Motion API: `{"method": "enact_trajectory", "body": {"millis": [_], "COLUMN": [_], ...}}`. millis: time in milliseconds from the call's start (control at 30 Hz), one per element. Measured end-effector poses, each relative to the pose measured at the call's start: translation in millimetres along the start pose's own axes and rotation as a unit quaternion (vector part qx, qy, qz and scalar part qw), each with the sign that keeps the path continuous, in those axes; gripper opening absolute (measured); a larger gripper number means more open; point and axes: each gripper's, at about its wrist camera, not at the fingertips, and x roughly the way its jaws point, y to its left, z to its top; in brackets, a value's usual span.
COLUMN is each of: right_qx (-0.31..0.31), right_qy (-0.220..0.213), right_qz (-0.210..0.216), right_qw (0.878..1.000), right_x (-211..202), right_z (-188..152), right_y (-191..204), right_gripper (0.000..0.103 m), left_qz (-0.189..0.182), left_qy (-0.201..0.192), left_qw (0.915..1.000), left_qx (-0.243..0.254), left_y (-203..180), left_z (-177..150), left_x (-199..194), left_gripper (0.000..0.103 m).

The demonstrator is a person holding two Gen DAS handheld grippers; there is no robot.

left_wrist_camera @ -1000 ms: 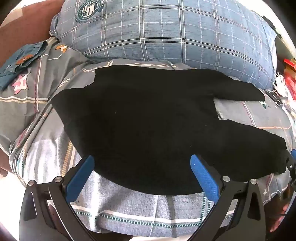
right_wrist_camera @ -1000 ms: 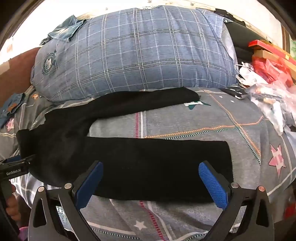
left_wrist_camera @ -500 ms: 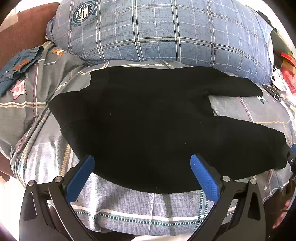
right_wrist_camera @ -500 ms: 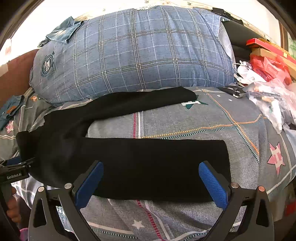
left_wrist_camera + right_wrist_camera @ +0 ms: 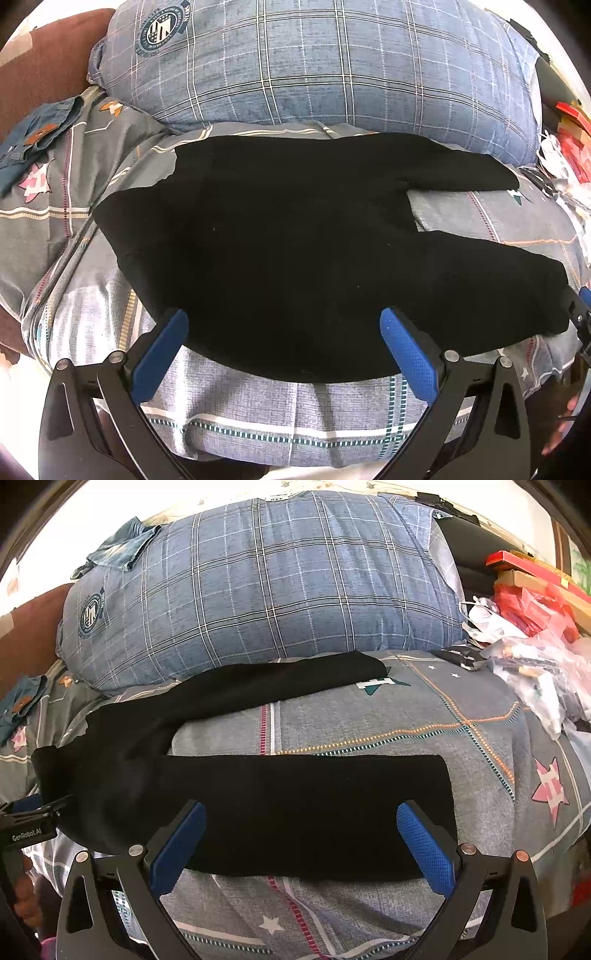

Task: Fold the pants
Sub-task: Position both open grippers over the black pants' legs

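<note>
Both grippers (left (image 5: 283, 343), right (image 5: 301, 840)) gape over black pants (image 5: 295, 805)

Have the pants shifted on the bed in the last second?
No. The pants lie as before: the far cuff still touches the green star on the sheet.

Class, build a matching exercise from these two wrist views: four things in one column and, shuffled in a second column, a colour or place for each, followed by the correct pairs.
Column 1:
1. pants
2. big pillow
3. denim piece
4. plastic bags

Column 2:
A. blue plaid with a round crest
B. heaped at the bed's right edge
C. black, spread flat, legs apart
D. on the quilt, far left, brown tag

Pairs: 1-C, 2-A, 3-D, 4-B
</note>
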Motion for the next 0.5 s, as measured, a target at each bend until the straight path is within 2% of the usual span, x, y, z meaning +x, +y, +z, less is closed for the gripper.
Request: {"method": "enact_trajectory", "body": {"millis": [500], "right_qx": [0.005], "right_qy": [-0.004], "right_qz": [-0.003], "right_qw": [1.000], "right_x": [-0.3], "right_z": [-2.1], "right_y": [-7.2], "right_gripper": [0.103], "left_qz": [-0.004], "left_qy": [0.004], "left_qw": [1.0000], "left_qx": [0.008], "left_y": [-6.9], "left_z": [-0.9], "left_x": [0.2], "left_gripper": [0.103]}}
